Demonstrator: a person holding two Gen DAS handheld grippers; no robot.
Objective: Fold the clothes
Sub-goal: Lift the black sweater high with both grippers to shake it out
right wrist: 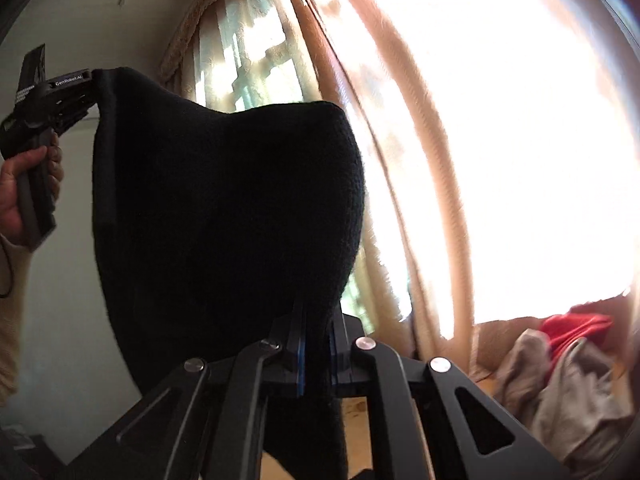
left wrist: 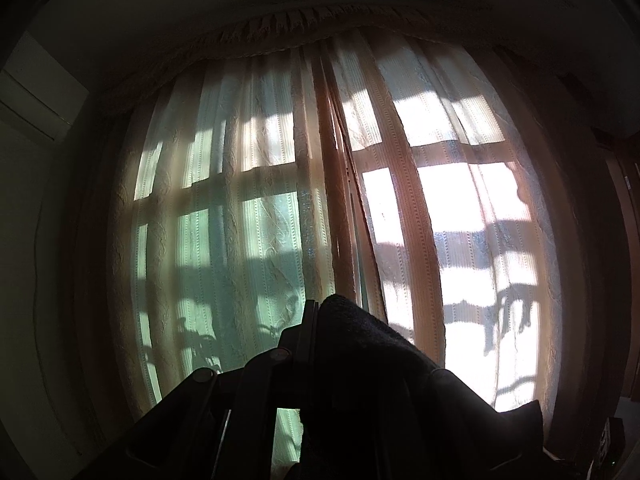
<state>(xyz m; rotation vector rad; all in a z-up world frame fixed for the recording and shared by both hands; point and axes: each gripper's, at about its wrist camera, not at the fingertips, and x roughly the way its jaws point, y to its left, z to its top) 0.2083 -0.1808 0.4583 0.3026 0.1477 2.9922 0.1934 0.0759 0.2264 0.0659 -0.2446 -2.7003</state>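
Observation:
A black fleece garment hangs in the air, stretched between both grippers in front of a curtained window. My right gripper is shut on its near edge at the bottom of the right wrist view. At the upper left of that view my left gripper pinches the garment's far corner, held up by a hand. In the left wrist view the same black garment drapes over the left gripper, hiding the right finger.
Sheer beige curtains cover a bright barred window straight ahead. An air conditioner sits on the wall at the upper left. A heap of grey and red clothes lies at the lower right on a wooden surface.

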